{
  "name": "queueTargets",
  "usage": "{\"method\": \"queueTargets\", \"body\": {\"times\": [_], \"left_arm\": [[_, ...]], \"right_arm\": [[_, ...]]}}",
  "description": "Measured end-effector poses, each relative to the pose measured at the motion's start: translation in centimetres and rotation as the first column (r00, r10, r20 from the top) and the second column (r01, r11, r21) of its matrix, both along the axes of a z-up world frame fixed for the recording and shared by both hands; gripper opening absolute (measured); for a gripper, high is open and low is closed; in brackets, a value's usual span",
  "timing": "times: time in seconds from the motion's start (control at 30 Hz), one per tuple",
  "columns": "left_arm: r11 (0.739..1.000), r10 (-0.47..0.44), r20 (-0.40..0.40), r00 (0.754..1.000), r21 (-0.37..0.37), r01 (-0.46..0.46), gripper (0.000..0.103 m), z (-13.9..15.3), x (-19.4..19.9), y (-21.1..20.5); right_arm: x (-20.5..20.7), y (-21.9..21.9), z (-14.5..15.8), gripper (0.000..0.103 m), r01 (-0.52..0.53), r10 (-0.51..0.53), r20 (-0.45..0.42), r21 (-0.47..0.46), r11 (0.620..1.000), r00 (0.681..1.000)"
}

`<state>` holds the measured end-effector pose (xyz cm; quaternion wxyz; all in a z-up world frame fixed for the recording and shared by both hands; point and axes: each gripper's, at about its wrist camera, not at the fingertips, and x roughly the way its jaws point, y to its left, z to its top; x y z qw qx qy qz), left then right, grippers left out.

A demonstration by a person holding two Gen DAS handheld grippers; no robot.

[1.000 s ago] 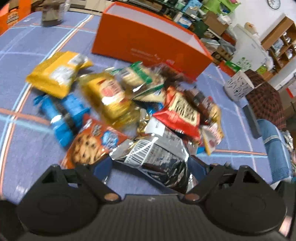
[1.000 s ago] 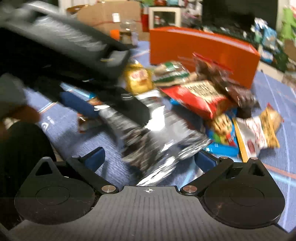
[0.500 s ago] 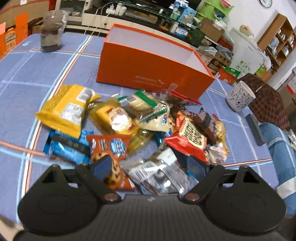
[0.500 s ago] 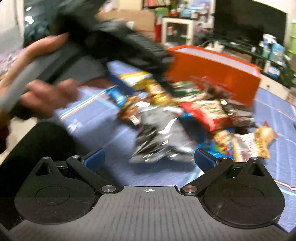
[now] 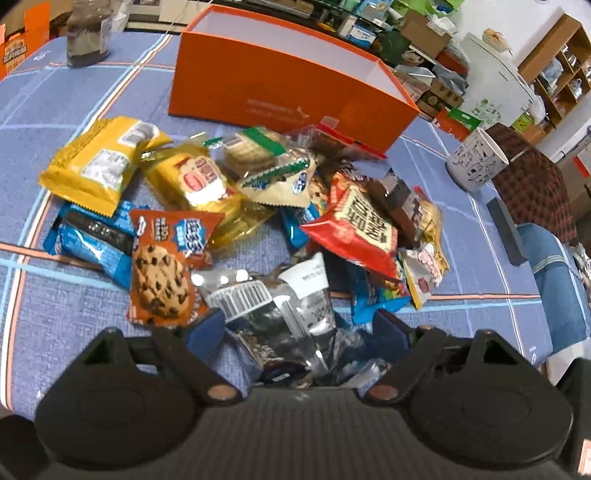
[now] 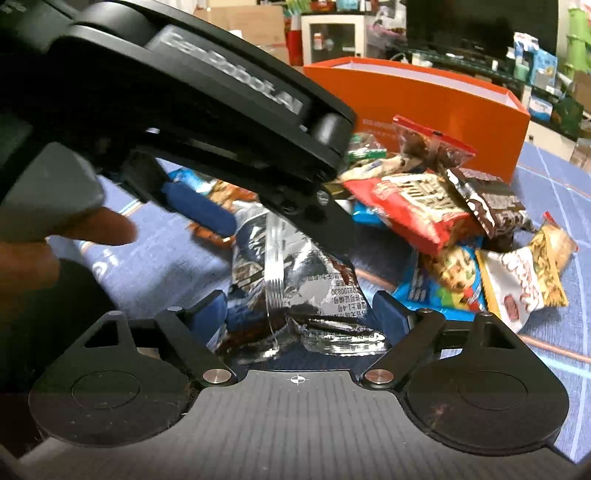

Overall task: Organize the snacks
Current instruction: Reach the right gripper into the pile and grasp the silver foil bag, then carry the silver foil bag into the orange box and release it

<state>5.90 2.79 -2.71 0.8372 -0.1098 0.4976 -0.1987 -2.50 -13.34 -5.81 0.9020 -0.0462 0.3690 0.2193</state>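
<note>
left tool (image 5: pixel 299 328): closing, silver packet (image 5: pixel 280 314) between pads | right tool (image 6: pixel 299 314): closing round same packet | orange box (image 5: pixel 280 88) behind pile

Desk (image 5: pixel 55 317): snack pile at centre. Box (image 5: pixel 280 85) behind the pile, open side up. Jar (image 5: pixel 88 33) at far left, behind and left of the box. Mug (image 5: pixel 476 162) right of the box, clear of the pile. Foil packet (image 5: pixel 280 314) at the pile's near edge, cookie packet (image 5: pixel 162 273) just left of it, touching. Flat bar (image 5: pixel 506 232) on the desk, right of the pile.
</note>
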Motion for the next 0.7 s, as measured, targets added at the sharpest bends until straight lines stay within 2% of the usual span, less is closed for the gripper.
{"method": "queueTargets", "body": {"times": [0.13, 0.2, 0.3, 0.4, 0.43, 0.47, 0.5, 0.57, 0.7], "left_arm": [[1.000, 0.008, -0.026, 1.000, 0.024, -0.008, 0.085, -0.6, 0.3, -0.1], [0.999, 0.012, -0.019, 1.000, 0.032, -0.011, 0.085, -0.6, -0.1, 0.0], [0.998, 0.015, -0.011, 1.000, 0.056, -0.015, 0.085, -0.8, -0.4, -0.3], [0.997, 0.010, -0.041, 0.999, 0.080, -0.007, 0.085, -2.1, -0.3, -1.1], [0.998, 0.006, -0.047, 0.999, 0.070, -0.003, 0.083, -2.4, -0.3, -1.2], [0.999, 0.002, -0.059, 0.998, 0.049, 0.001, 0.070, -2.6, -0.4, -1.1], [1.000, -0.004, -0.069, 0.998, 0.016, 0.005, 0.064, -2.4, -0.6, -0.9], [1.000, -0.017, -0.060, 0.998, -0.008, 0.017, 0.061, -1.7, -1.2, -0.5], [0.999, -0.032, -0.004, 0.999, -0.006, 0.032, 0.061, 0.5, -3.1, -0.1]], "right_arm": [[-0.8, 0.9, 0.2, 0.078, -0.033, 0.033, 0.007, -0.019, 0.999, 0.999], [-0.7, 0.9, 0.5, 0.079, -0.001, 0.001, 0.020, -0.034, 0.999, 1.000], [-0.4, 0.8, 0.5, 0.079, 0.008, -0.008, 0.006, -0.004, 1.000, 1.000], [-0.6, 2.0, -0.4, 0.077, 0.008, -0.007, 0.003, -0.073, 0.997, 1.000], [-0.7, 2.2, -0.8, 0.074, 0.015, -0.015, 0.001, -0.071, 0.997, 1.000], [-0.9, 2.1, -0.8, 0.072, 0.022, -0.022, 0.001, -0.058, 0.998, 1.000], [-1.1, 2.0, -0.7, 0.065, 0.022, -0.022, 0.002, -0.048, 0.999, 1.000], [-1.6, 1.3, -0.2, 0.057, 0.028, -0.028, 0.002, -0.016, 0.999, 1.000], [-3.3, 0.9, 1.2, 0.055, 0.046, -0.047, 0.047, 0.031, 0.998, 0.998]]}}
